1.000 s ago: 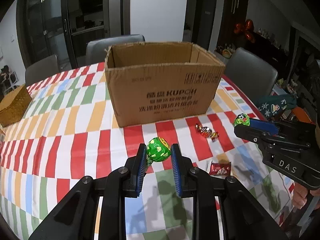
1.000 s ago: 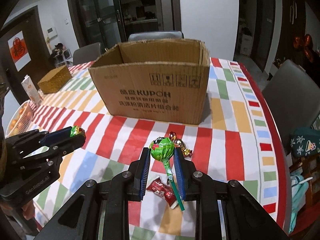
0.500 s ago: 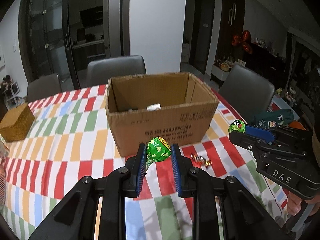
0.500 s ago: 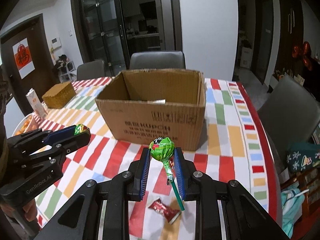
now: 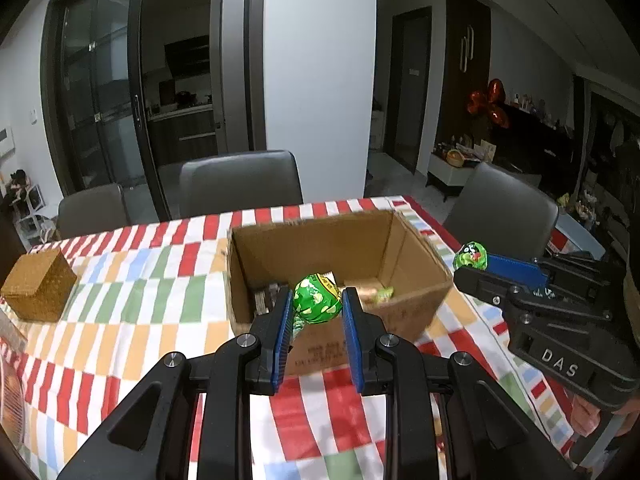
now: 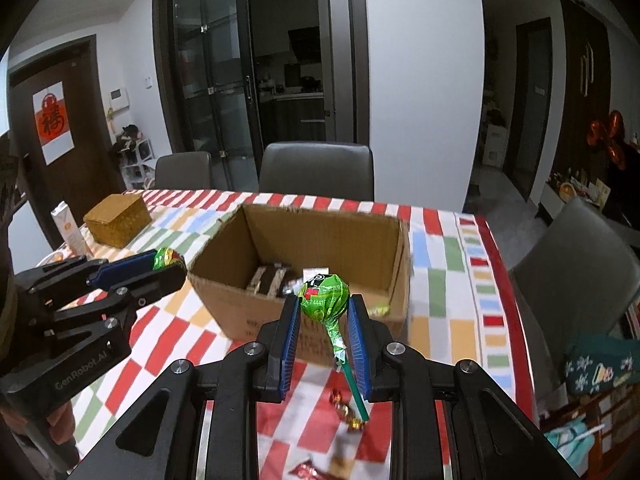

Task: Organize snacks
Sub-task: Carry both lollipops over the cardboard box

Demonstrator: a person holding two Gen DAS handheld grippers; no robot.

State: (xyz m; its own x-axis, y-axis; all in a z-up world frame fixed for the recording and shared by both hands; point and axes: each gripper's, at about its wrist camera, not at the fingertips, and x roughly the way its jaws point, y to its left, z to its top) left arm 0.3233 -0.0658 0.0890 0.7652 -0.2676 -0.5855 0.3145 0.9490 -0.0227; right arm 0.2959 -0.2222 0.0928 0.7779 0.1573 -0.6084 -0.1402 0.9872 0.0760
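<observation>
At the far left of the table with the red, orange, green and blue checked cloth (image 5: 132, 300) sits a closed woven straw-coloured box (image 5: 38, 286), and beside it, seen from the right wrist view, a white and orange carton (image 6: 70, 230) stands upright. The left gripper (image 5: 316, 306) is clamped on a round green-wrapped lollipop (image 5: 317, 299), its head pinched between the blue pads. Behind it, mid-table, stands the open brown cardboard box (image 5: 416, 260). Inside lie a few snacks: dark brown wrapped bars (image 6: 272, 282) against the left wall, a white packet (image 6: 316, 271) and a yellow-green wrapped piece (image 5: 382, 294) toward the right. The right gripper (image 6: 324, 312) is closed on a second green-wrapped lollipop (image 6: 325, 295), whose green stick (image 6: 354, 386) hangs down between the fingers. Both lollipops hover at the near rim of the box. On the cloth below the right gripper lie a gold-wrapped candy (image 6: 346, 410) and a red wrapped candy (image 6: 306, 472).
</observation>
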